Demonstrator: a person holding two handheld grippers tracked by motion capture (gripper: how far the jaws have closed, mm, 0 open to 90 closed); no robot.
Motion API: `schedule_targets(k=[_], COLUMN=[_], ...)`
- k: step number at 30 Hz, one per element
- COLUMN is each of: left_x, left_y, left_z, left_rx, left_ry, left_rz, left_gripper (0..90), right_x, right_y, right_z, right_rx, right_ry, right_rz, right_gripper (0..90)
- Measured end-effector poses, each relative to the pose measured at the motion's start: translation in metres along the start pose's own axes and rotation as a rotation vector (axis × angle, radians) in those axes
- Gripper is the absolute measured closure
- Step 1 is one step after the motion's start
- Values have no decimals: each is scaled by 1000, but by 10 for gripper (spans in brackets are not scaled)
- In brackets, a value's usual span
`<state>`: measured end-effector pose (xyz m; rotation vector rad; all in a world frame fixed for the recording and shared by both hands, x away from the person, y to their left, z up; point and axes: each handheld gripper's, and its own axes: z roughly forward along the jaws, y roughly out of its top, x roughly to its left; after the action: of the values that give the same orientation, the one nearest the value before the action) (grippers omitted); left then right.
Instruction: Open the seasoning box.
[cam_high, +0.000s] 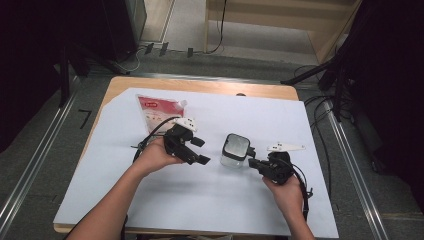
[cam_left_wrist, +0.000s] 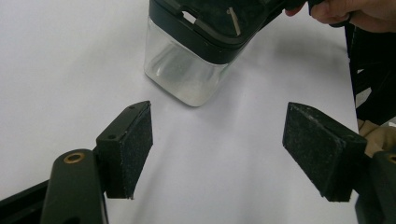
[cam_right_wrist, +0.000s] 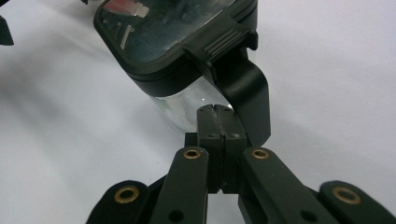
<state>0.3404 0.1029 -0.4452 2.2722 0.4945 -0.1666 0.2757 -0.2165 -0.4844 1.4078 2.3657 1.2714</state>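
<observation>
Left gripper (cam_high: 199, 151) wide apart, empty; right gripper (cam_right_wrist: 216, 111) pressed together beside clear container (cam_high: 235, 150).

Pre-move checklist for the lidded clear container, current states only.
1. Clear container upright on the white sheet: ok.
2. Black lid seated on it: ok; whether latched: cannot tell.
3. Left hand-held gripper open, nothing between its pads: ok.
4. Right hand-held gripper shut, tips at the lid's clasp: ok; whether it holds the clasp: cannot tell.
5. Red-and-white pouch lies apart from the container: ok.
</observation>
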Motion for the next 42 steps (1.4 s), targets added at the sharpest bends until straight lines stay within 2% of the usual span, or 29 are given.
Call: schedule_targets(k=[3, 7, 16, 21, 27, 29, 30, 31, 32, 33, 34, 36, 37, 41, 42], left_x=[-2, -3, -5, -5, -2, -2, -2, -4, -4, -4, -4, -2, 0, 2, 2], left_y=[-1, -1, 1, 3, 6, 8, 10, 11, 11, 15, 15, 19, 22, 31, 33], left_z=[0, 0, 1, 2, 4, 6, 7, 8, 8, 9, 9, 9, 10, 16, 17], left_rx=[-7, -9, -35, -44, -59, -65, -65, -52, -52, -34, -34, -43, -55, -28, -34], left_ry=[9, 9, 23, 47, 38, 2, -9, 2, 2, 23, 23, 11, -17, -25, -24], left_rz=[-6, 8, 10, 1, -5, -24, -19, -1, -1, 25, 25, 29, 22, 53, 58], left_gripper=[257, 258, 256, 210, 205, 202, 203, 202, 199, 198, 198, 200, 215, 225, 225], right_x=[-5, -11, -18, -21, -21, -22, -22, -22, -22, -24, -24, -26, -29, -33, -35], right_y=[2, 3, 11, 15, 19, 21, 23, 25, 25, 29, 29, 33, 38, 42, 42], right_z=[-2, -4, -4, -8, -13, -17, -19, -21, -21, -22, -22, -21, -19, -15, -11], right_rx=[-3, 0, 18, 0, -15, -26, -39, -42, -42, -51, -51, -40, -33, -11, 6], right_ry=[-2, -9, -26, -35, -43, -41, -43, -48, -48, -57, -57, -61, -55, -45, -45], right_rz=[17, 31, 12, 13, 8, 7, 6, 14, 14, -1, -1, -1, -6, -8, -21], right_gripper=[900, 900, 900, 900, 900, 900, 900, 900, 900, 900, 900, 900, 900, 900, 900])
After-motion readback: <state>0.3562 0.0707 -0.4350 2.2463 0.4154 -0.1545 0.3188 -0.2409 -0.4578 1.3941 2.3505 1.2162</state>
